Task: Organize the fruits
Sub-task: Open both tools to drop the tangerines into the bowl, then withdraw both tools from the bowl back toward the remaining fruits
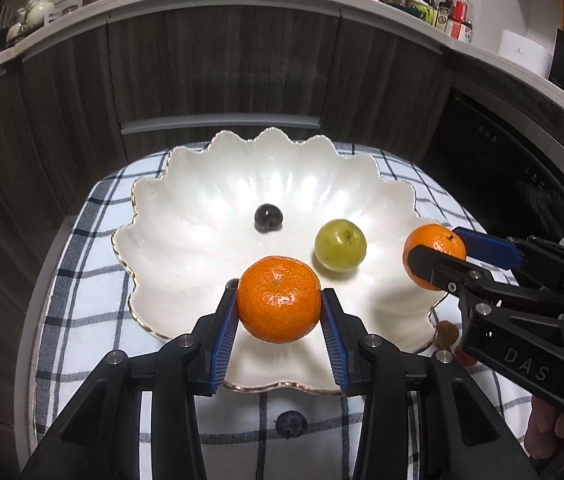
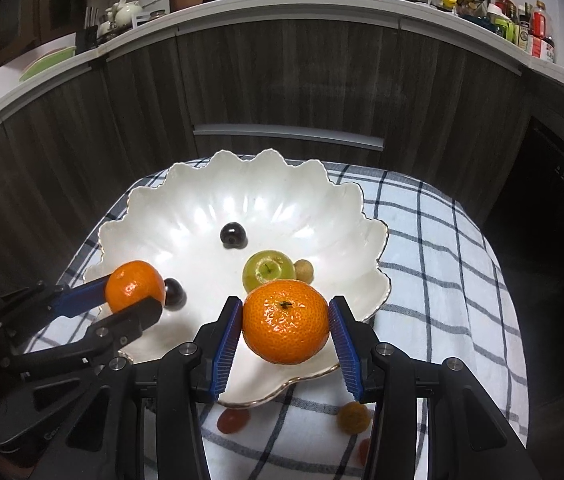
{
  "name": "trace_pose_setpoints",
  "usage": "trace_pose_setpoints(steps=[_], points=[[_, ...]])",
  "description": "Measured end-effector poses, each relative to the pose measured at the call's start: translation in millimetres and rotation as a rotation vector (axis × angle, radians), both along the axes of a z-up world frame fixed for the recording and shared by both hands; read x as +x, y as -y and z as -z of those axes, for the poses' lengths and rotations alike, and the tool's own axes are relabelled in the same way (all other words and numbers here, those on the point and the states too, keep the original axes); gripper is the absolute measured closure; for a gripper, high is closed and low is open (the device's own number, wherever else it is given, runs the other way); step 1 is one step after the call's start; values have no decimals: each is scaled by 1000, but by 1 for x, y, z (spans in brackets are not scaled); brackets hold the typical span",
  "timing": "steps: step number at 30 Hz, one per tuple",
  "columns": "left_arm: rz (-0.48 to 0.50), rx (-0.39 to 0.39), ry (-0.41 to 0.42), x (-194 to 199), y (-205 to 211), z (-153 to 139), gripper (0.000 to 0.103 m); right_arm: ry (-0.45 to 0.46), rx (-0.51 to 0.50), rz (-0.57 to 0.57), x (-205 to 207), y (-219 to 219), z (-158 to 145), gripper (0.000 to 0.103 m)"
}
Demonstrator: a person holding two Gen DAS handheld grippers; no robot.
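Left wrist view puts the white scalloped bowl (image 1: 185, 248) on the checked cloth (image 1: 81, 280) straight ahead of you, and your left gripper (image 1: 279, 312) is clamped on a mandarin (image 1: 279, 299) held over the bowl's near side, blue pads pressing its flanks. Your right gripper (image 1: 448, 254) reaches in from the right, level with the bowl's rim, holding a second mandarin (image 1: 438, 242) over that edge. Inside the bowl lie a green fruit (image 1: 340, 245) and a dark cherry (image 1: 267, 216), well apart. A dark berry (image 1: 290, 423) sits on the cloth below your left gripper's fingers, outside the bowl.
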State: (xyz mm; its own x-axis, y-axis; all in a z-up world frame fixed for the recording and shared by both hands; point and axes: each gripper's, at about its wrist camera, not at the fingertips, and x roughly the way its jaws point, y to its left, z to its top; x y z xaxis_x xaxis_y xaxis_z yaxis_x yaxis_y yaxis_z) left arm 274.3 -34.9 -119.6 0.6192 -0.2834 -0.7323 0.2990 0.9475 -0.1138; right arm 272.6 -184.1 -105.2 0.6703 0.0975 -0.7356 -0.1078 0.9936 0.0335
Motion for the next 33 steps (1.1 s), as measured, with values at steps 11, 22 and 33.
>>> trace_pose_setpoints(steps=[11, 22, 33], points=[[-21, 42, 55, -7, -3, -7, 30, -18, 9, 18, 0, 5, 5, 45], [-91, 50, 61, -10, -15, -8, 11, 28, -8, 70, -8, 13, -3, 23], [-104, 50, 77, -18, -20, -18, 11, 60, -10, 91, -17, 16, -15, 20]])
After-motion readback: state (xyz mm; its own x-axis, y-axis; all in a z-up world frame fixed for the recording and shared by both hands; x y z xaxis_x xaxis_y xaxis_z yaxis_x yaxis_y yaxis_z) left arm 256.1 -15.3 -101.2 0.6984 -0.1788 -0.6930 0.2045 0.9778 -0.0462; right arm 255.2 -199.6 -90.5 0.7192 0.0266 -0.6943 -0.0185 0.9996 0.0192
